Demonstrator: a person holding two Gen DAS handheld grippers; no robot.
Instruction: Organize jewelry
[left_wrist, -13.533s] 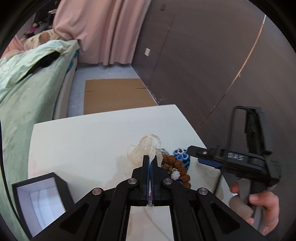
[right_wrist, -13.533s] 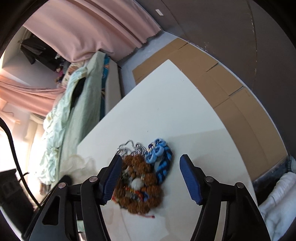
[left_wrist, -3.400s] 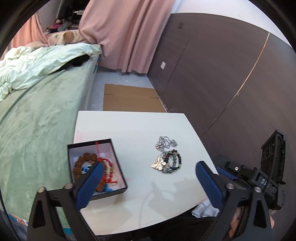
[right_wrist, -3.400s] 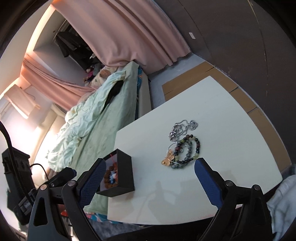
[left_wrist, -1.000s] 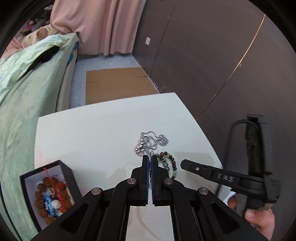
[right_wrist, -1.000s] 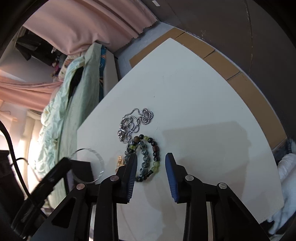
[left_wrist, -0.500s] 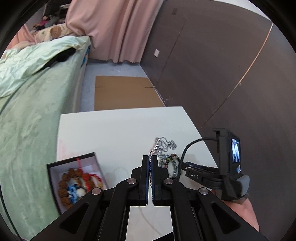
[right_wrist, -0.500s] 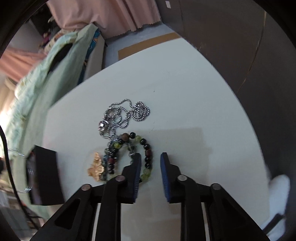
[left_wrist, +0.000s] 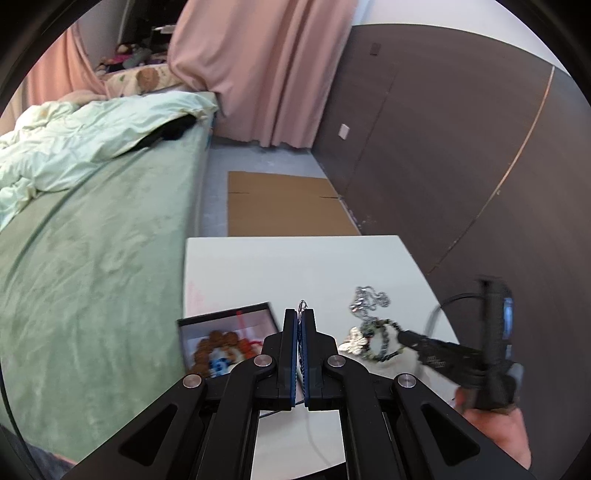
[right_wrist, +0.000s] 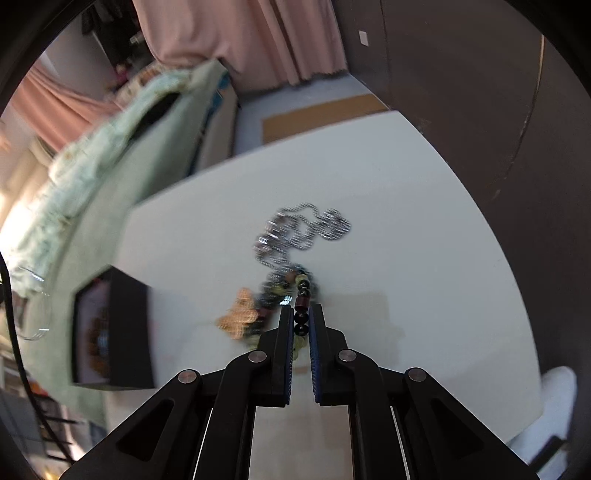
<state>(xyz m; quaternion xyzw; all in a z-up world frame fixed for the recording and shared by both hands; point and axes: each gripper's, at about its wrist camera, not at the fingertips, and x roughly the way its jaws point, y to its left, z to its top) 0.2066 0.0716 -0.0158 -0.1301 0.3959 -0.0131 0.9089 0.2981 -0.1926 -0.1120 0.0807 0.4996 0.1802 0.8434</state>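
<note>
1. Where the right claw (right_wrist: 302, 325) is clamped on the beaded bracelet (right_wrist: 301, 295), a gold butterfly charm (right_wrist: 238, 314) is blurred beside it.
2. A thin ring (left_wrist: 302, 306) is pinched by the left claw (left_wrist: 300, 321).
3. Left of the silver chain (right_wrist: 303, 229) on the surface (right_wrist: 406, 221), the black box (left_wrist: 225, 332) is partly hidden.

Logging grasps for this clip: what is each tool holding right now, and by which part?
Right tool: shut on the beaded bracelet, gripping its near-side beads. Left tool: shut on a thin clear ring, pinched at its rim.

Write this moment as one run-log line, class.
right gripper: shut on multicoloured beaded bracelet | left gripper: shut on thin clear wire ring | black jewelry box: open, holds brown bead bracelet
</note>
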